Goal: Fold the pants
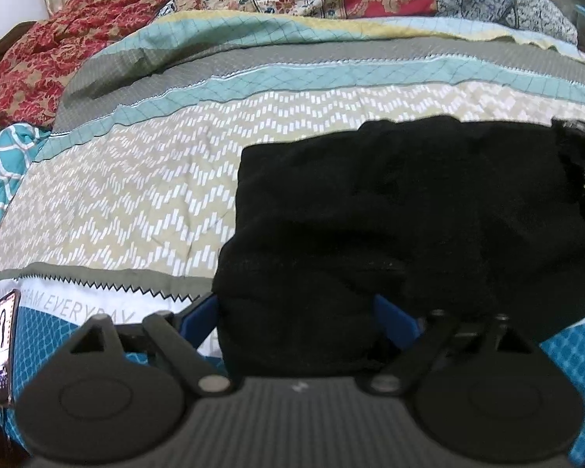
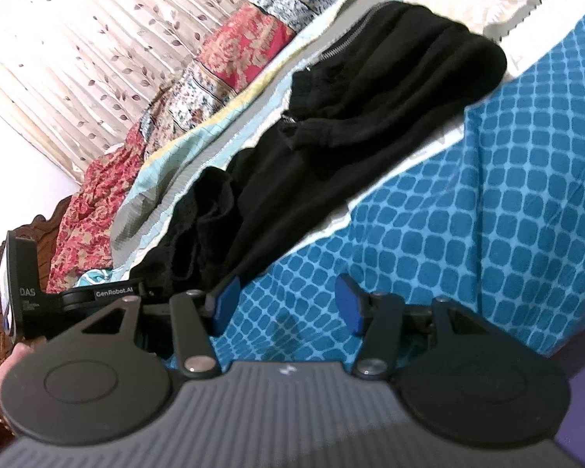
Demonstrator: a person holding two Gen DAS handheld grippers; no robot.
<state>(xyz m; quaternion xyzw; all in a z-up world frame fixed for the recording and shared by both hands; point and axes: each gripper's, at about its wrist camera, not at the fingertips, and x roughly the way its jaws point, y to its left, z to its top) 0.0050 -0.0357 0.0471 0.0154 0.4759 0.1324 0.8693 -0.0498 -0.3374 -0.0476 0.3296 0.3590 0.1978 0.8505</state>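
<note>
**A:** Where were the pants then?

**B:** The black pants (image 1: 390,210) lay on the bedspread (image 1: 144,179), filling the centre and lower right of my left view. In my right view they ran as a long dark band from the lower left up toward the top centre, already doubled over by the look of it, with a zipper (image 2: 347,43) showing near the top.

**A:** And your left tongs?

**B:** The left gripper (image 1: 296,308) had its blue fingers (image 1: 390,316) standing wide apart, one on each side of the near edge of the cloth at the bottom centre. The cloth sat between them, but I couldn't see the pads pressing on it. I'd say I held them wide so as to take in a thick bundle of layers for the next fold.

**A:** The right?

**B:** The right gripper (image 2: 284,304) was about half apart and empty, over the blue patterned sheet (image 2: 468,202) just beside the pants. Probably waiting for its own corner.

**A:** Any writing?

**B:** On the bedspread, at the lower left of my left view, "EVERYDAY" with part of another word before it. In the right view, "GenRobot.AI" and "DAS" on the other tool's body at the left edge. A phone (image 1: 4,347) lay lit at the far left, too small to read.
</note>
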